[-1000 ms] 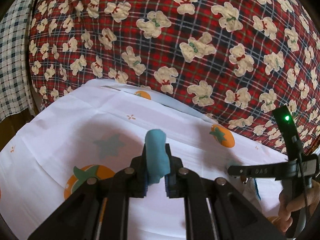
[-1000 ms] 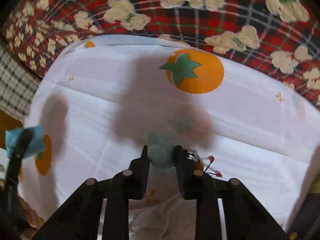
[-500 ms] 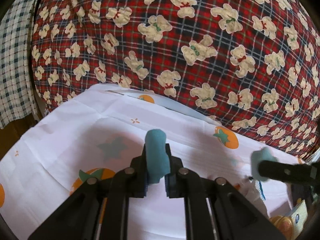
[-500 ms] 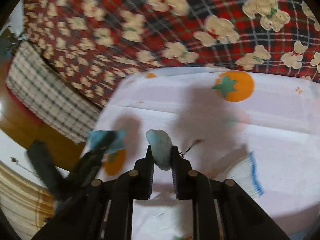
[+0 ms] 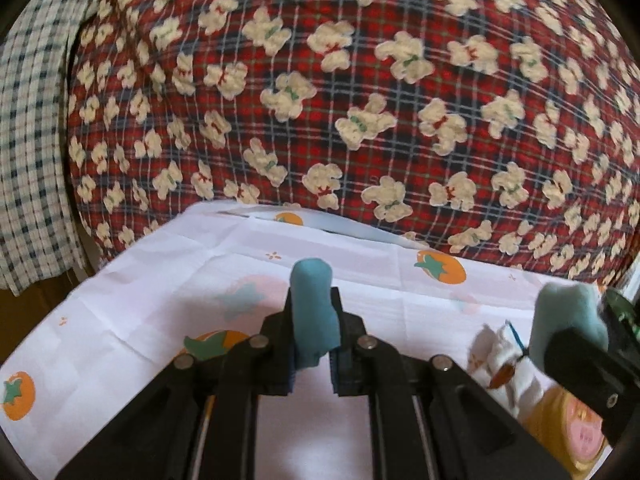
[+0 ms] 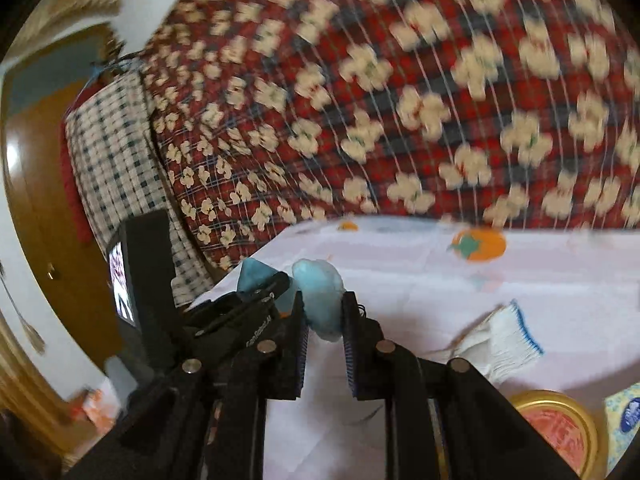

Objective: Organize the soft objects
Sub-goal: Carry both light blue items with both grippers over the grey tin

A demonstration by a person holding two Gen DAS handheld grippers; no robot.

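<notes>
Your left hand-held gripper (image 5: 311, 330) is clenched on a blue cloth (image 5: 313, 312), which stands up between its pads above the white fruit-print sheet (image 5: 160, 280). Your right hand-held gripper (image 6: 323, 312) is clenched on a paler blue soft piece (image 6: 320, 300); from the frames you cannot tell whether these are 2 ends of 1 item or 2 separate ones. The 2 hand-held grippers sit close together near the sheet's left side, and the right wrist view is blurred.

Risks from here, as judgement:
- With both tools this close, their bodies could knock together and jolt a cloth loose.
- Each piece is pinched by a small fold, so a quick swing could pull it out of the pads.
- A white knit glove (image 6: 508, 340) with a blue cuff lies on the sheet just beside the right tool, near a gold-rimmed tin (image 6: 560, 424); a low pass could drag the glove or strike the tin.
- The red bear-print quilt (image 5: 360, 100) rises right behind the sheet, so a far reach may snag it.
</notes>
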